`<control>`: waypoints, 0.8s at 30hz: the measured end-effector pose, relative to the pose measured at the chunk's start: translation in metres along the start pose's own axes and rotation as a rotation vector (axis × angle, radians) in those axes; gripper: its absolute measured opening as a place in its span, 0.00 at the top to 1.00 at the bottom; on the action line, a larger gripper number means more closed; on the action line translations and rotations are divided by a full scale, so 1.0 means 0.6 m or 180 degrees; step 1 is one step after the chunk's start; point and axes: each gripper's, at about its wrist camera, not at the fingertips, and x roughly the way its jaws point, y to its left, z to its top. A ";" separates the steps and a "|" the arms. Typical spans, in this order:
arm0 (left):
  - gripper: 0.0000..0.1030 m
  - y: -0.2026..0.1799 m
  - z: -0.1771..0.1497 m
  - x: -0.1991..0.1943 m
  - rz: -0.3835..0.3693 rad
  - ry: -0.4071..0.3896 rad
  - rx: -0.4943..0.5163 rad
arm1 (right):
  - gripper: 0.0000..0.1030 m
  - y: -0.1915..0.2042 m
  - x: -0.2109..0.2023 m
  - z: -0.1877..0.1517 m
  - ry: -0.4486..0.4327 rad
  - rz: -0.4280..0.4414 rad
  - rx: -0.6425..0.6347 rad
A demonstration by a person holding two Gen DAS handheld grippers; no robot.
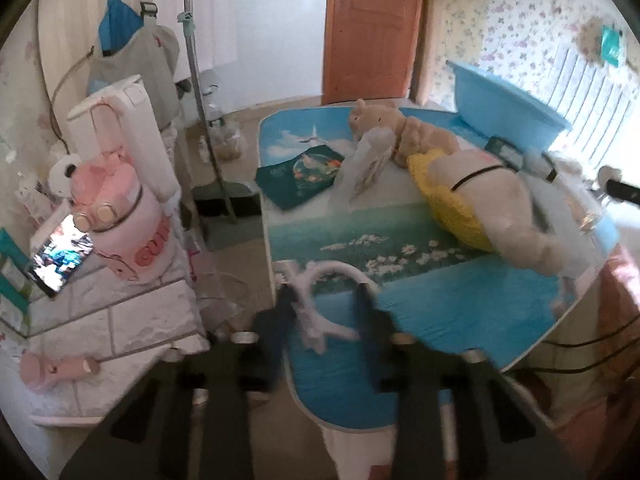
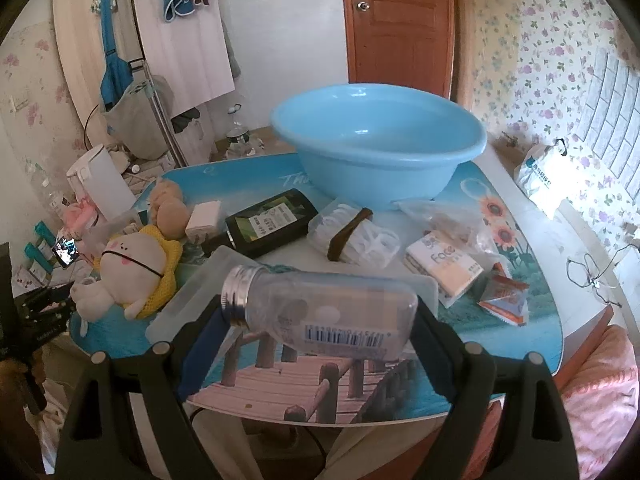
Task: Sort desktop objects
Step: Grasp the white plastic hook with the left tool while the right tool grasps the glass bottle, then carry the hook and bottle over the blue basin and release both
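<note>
R claw [image 2: 320, 328] pinches a clear plastic bottle [image 2: 320, 316] sideways, silver cap to the left, above the table's [image 2: 400, 400] near edge. L claw [image 1: 320, 320], blurred, closes on a white cable [image 1: 320, 312] at the table corner. Beyond: plush doll [image 2: 132, 264], black box [image 2: 272, 220], then blue basin [image 2: 380, 140] at the far side.

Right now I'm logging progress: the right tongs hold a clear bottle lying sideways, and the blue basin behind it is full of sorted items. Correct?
Not quite. The right wrist view shows the basin empty. The rest stands: the right tongs hold the clear bottle sideways in front of it.
</note>
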 end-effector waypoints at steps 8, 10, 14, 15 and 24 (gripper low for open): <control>0.90 -0.016 0.009 -0.013 0.0108 -0.0105 0.0069 | 0.15 0.006 0.000 0.002 -0.0007 0.0006 -0.0043; 0.90 -0.020 0.018 -0.024 0.0126 -0.0177 0.0067 | 0.15 0.005 -0.004 0.004 -0.0038 -0.0002 -0.0049; 0.90 -0.041 0.056 -0.064 0.0217 -0.0411 0.0224 | 0.15 0.002 -0.014 0.015 -0.0113 0.0006 -0.0084; 0.90 -0.044 0.066 -0.071 0.0213 -0.0457 0.0255 | 0.15 0.002 -0.016 0.018 -0.0144 0.0011 -0.0098; 0.90 -0.114 0.160 -0.113 0.0119 -0.0804 0.0514 | 0.15 -0.032 -0.033 0.059 -0.0374 -0.0022 -0.0067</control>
